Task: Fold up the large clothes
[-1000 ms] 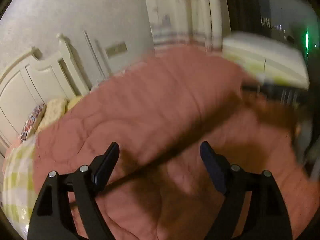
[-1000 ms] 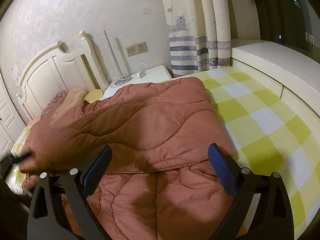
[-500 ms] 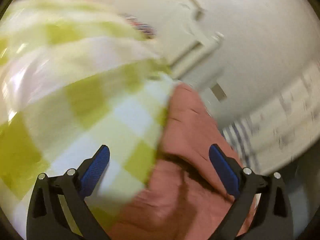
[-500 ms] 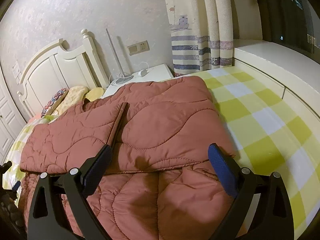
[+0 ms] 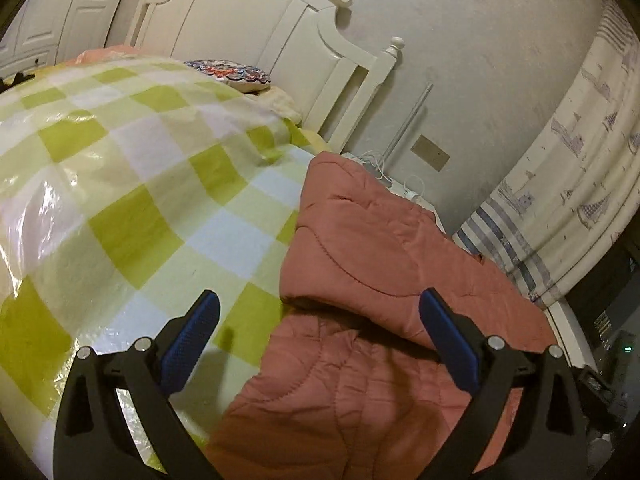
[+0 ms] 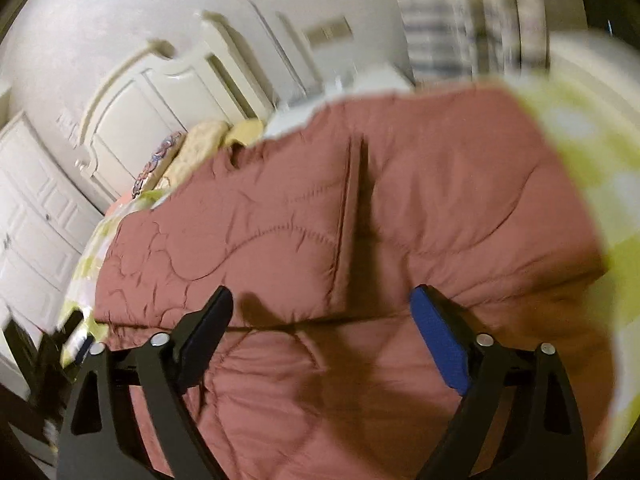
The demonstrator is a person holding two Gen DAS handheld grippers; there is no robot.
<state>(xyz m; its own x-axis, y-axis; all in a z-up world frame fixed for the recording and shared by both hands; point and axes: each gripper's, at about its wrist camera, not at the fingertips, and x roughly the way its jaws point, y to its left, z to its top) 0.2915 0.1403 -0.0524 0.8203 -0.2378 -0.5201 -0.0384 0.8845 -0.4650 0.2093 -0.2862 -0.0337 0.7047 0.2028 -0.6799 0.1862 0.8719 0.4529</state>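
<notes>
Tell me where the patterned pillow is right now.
In the left wrist view the patterned pillow lies upper left of centre, at the head of the bed, against the white headboard and just past the green checked bedspread.

My left wrist camera looks forward and down along my fingers [image 5: 208,312], close over the near left edge of the quilted garment [image 5: 384,264], facing the checked bedspread [image 5: 132,184] and the far headboard [image 5: 288,28]. My right wrist camera, blurred, sits close above the same garment [image 6: 440,200] and looks down across it toward the far wall. Both views share the garment, the headboard [image 6: 132,120] and the curtain [image 5: 580,176].
</notes>
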